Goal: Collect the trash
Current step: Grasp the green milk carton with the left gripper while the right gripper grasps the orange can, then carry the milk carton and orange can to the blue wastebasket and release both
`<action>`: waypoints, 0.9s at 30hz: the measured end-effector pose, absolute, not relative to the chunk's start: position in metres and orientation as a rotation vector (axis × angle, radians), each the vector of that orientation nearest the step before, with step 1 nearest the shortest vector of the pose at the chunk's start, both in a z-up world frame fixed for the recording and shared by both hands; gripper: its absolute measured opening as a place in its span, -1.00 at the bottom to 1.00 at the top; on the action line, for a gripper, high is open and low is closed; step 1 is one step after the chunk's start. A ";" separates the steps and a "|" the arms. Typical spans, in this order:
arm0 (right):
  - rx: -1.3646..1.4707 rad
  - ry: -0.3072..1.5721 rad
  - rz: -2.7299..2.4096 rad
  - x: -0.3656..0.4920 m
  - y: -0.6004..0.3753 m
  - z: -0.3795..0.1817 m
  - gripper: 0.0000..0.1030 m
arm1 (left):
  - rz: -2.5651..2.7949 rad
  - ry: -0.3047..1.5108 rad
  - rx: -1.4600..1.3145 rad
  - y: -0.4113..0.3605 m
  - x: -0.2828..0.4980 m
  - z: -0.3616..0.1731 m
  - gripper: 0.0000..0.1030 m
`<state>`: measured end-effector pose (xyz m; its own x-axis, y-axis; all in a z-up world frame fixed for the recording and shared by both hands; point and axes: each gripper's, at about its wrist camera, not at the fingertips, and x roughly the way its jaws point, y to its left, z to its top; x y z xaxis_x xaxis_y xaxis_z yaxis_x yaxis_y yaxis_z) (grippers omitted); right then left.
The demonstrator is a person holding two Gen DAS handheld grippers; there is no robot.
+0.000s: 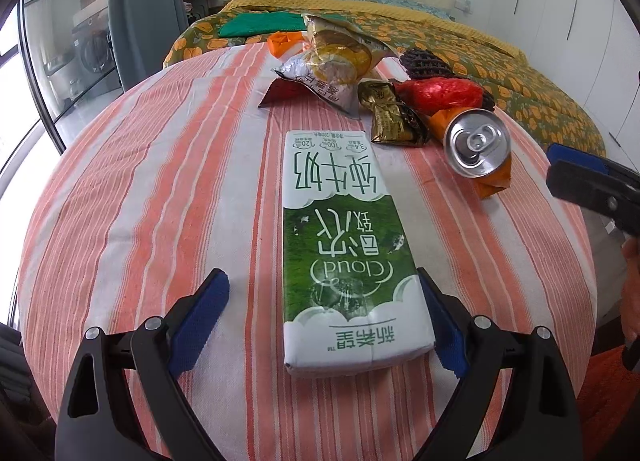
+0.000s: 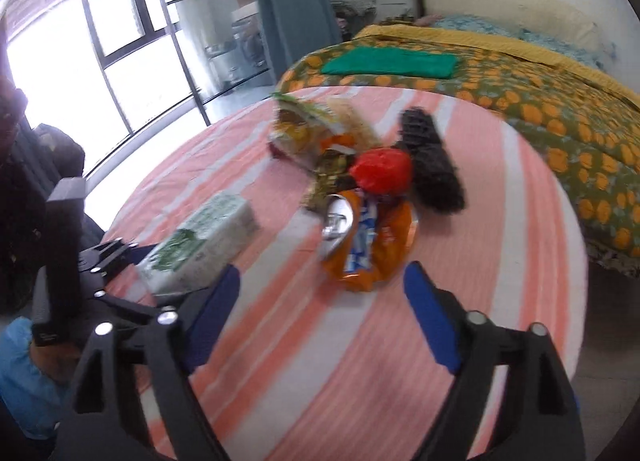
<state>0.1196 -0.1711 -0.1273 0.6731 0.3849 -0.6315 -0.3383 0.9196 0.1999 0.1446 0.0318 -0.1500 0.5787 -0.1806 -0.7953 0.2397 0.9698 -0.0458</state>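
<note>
A green and white milk carton [image 1: 340, 245] lies flat on the striped table [image 1: 160, 181], its near end between the fingers of my open left gripper [image 1: 320, 275]; the left pad stands clear of it. Beyond it lie a dented orange can [image 1: 478, 143] with a silver top, a gold wrapper [image 1: 390, 117], a red wrapper [image 1: 440, 91] and a crumpled snack bag [image 1: 332, 57]. My right gripper [image 2: 322, 271] is open just short of the can [image 2: 360, 245], with nothing between its pads. The carton [image 2: 200, 245] and the left gripper [image 2: 108, 261] show at its left.
A dark mesh piece [image 2: 432, 165] lies behind the red wrapper [image 2: 382, 169]. A bed with an orange-flowered cover [image 2: 540, 109] and a folded green cloth [image 2: 392, 61] stands right behind the table. Windows and a blue curtain [image 2: 288, 1] are at the far left.
</note>
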 end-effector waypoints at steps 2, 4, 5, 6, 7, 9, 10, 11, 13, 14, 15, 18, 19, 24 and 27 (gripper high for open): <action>0.130 0.753 0.392 0.132 -0.185 -0.136 0.63 | -0.246 0.922 0.070 0.032 0.145 -0.150 0.75; 0.231 0.815 0.398 0.152 -0.199 -0.151 0.63 | -0.246 0.922 0.069 0.032 0.145 -0.150 0.75; 0.272 0.841 0.396 0.160 -0.204 -0.159 0.63 | -0.246 0.922 0.070 0.032 0.145 -0.150 0.75; 0.308 0.847 0.384 0.168 -0.208 -0.166 0.63 | -0.246 0.922 0.071 0.032 0.145 -0.150 0.75; 0.328 0.841 0.392 0.173 -0.210 -0.169 0.63 | -0.245 0.922 0.072 0.032 0.145 -0.150 0.75; 0.336 0.833 0.404 0.181 -0.207 -0.171 0.64 | -0.244 0.922 0.073 0.032 0.145 -0.150 0.75; 0.326 0.824 0.388 0.182 -0.205 -0.170 0.64 | -0.245 0.922 0.072 0.032 0.145 -0.150 0.75; 0.305 0.810 0.353 0.181 -0.203 -0.166 0.64 | -0.245 0.922 0.071 0.031 0.145 -0.150 0.75; 0.220 0.730 0.296 0.170 -0.194 -0.150 0.64 | -0.245 0.921 0.070 0.032 0.145 -0.150 0.75; 0.173 0.704 0.306 0.165 -0.186 -0.145 0.64 | -0.244 0.921 0.070 0.031 0.144 -0.150 0.75; 0.098 0.690 0.314 0.160 -0.173 -0.140 0.64 | -0.243 0.922 0.072 0.031 0.145 -0.150 0.75; -0.127 0.694 0.272 0.159 -0.137 -0.140 0.62 | -0.236 0.924 0.083 0.028 0.145 -0.150 0.76; -0.187 0.695 0.244 0.161 -0.127 -0.142 0.62 | -0.234 0.924 0.086 0.027 0.146 -0.150 0.76; -0.262 0.711 0.145 0.178 -0.118 -0.156 -0.06 | -0.239 0.926 0.076 0.028 0.145 -0.150 0.77; -0.051 0.708 0.184 0.170 -0.153 -0.148 -0.06 | -0.263 0.930 0.059 0.031 0.146 -0.149 0.81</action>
<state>0.1700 -0.1526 -0.1477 0.7442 0.1504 -0.6508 -0.1847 0.9827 0.0159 0.1463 0.0307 -0.1494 0.5685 -0.1986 -0.7983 0.2491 0.9664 -0.0631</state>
